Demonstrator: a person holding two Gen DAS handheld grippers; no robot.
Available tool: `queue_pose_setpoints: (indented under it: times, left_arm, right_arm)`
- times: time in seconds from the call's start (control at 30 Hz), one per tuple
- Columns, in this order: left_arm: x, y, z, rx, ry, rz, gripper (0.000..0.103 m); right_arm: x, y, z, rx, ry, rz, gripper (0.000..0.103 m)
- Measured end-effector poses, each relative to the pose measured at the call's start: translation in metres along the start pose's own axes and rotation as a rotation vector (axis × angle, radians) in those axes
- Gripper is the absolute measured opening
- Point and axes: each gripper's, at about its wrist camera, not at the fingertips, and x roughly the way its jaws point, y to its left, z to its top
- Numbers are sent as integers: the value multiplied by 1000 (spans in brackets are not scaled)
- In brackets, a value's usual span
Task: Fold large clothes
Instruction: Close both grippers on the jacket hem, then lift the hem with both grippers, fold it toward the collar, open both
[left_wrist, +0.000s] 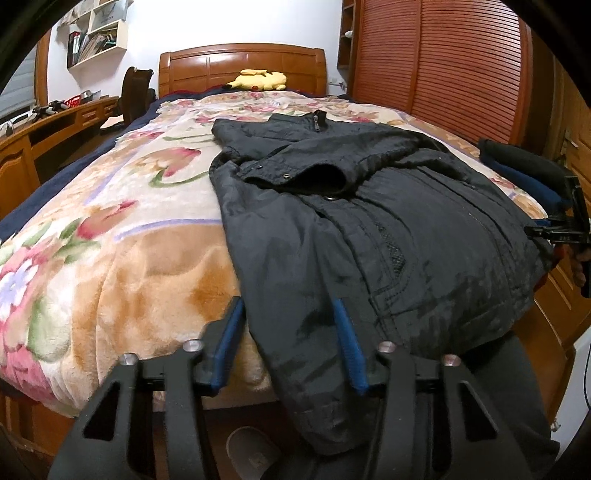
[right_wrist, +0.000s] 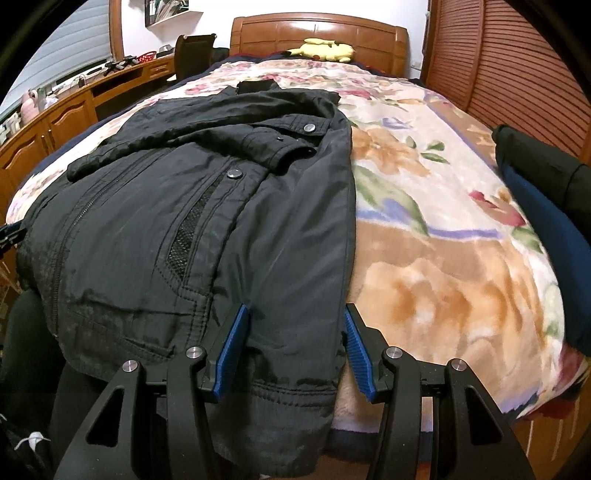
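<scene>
Wooden headboard (left_wrist: 243, 64) and slatted wardrobe doors (left_wrist: 436, 55) frame a bed under a plush floral blanket (left_wrist: 110, 236). Across its foot I see the black jacket (left_wrist: 369, 221), a slick nylon shell with snaps, a mesh strip and a stitched hem hanging over the edge. My left gripper (left_wrist: 291, 332) stands part open astride the jacket's hem corner, its ribbed blue pads not visibly pressing. My right gripper (right_wrist: 295, 343) straddles the opposite hem corner likewise, part open.
</scene>
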Motion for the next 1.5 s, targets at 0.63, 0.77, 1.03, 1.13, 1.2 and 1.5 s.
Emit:
queue_pose_setpoints:
  times: [0.63,0.77,1.03,1.13,1.2,1.5]
  left_arm:
    - [-70,-9,73,21,-192,-32,7]
    - [-89,-3,78,18,-239,-25,6]
    - [-131,11,93,-6,-318,-48,5]
    - [-147,9,99,11,-362,-37,0]
    - [-159,6,103,34,-391,-29,0]
    - [-82,25,74,37,-143,54,0]
  right_arm:
    - [-93,37,44,-86,-320,23,7]
    - [-120,48,48,-101,-390,16,7]
    - [-165,61,45,-117,-469,47,6]
    - [-175,65,44,-135,-491,40,6]
    - [-182,69,41,-149,-500,31,6]
    - [-147,70,43,-173,-422,51,6]
